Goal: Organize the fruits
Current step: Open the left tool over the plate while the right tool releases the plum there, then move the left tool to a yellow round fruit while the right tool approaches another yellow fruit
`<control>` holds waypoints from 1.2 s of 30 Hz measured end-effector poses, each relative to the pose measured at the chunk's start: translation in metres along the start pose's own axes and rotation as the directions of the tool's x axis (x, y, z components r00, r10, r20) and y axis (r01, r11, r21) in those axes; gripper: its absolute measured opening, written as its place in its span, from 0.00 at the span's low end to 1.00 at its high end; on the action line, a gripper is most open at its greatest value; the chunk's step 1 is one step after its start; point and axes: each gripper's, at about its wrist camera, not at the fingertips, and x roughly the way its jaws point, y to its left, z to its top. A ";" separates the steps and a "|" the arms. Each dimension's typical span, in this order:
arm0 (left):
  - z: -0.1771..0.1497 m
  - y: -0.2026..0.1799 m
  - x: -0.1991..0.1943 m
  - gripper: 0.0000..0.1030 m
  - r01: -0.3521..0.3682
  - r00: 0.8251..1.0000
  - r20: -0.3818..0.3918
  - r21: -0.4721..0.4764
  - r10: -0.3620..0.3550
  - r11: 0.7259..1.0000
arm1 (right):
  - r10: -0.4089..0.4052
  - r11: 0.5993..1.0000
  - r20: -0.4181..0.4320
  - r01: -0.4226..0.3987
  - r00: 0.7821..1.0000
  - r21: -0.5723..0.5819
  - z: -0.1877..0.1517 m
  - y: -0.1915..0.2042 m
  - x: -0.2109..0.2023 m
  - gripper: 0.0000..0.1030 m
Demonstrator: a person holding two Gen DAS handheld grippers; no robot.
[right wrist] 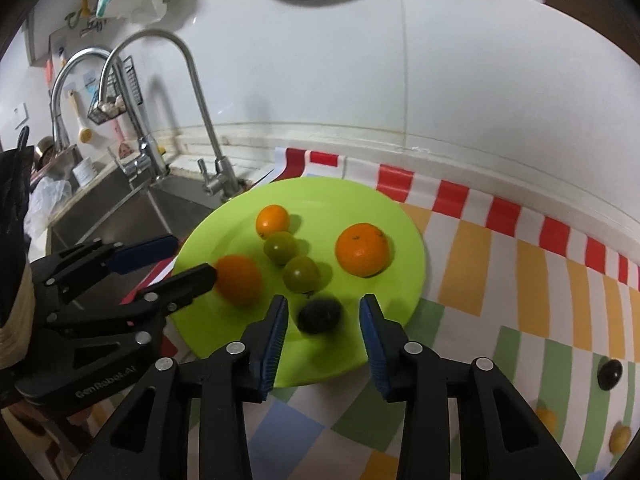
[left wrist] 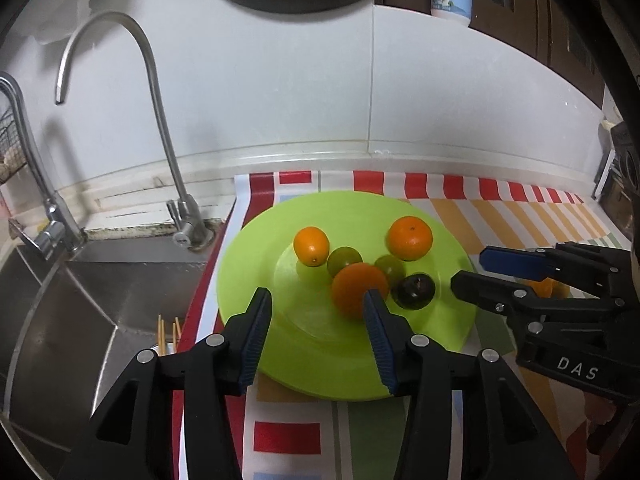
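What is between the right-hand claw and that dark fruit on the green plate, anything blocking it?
Nothing visible. The dark fruit lies on the green plate just ahead of the right gripper, in line with the gap of its open jaws. The nearest green fruit sits behind it, not in the way.
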 end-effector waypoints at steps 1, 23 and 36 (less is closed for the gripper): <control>0.000 -0.002 -0.004 0.45 0.001 1.000 0.001 0.001 -0.001 1.000 | -0.003 1.000 0.005 0.003 1.000 0.005 0.000 -0.001 -0.003 0.37; -0.002 -0.060 -0.089 0.74 0.052 0.994 0.094 0.040 -0.056 0.998 | -0.190 0.979 0.177 0.172 0.966 0.112 -0.040 -0.018 -0.124 0.54; -0.005 -0.109 -0.121 0.77 0.126 0.975 0.167 0.123 -0.145 0.984 | -0.332 0.931 0.205 0.286 0.921 0.226 -0.071 -0.047 -0.183 0.54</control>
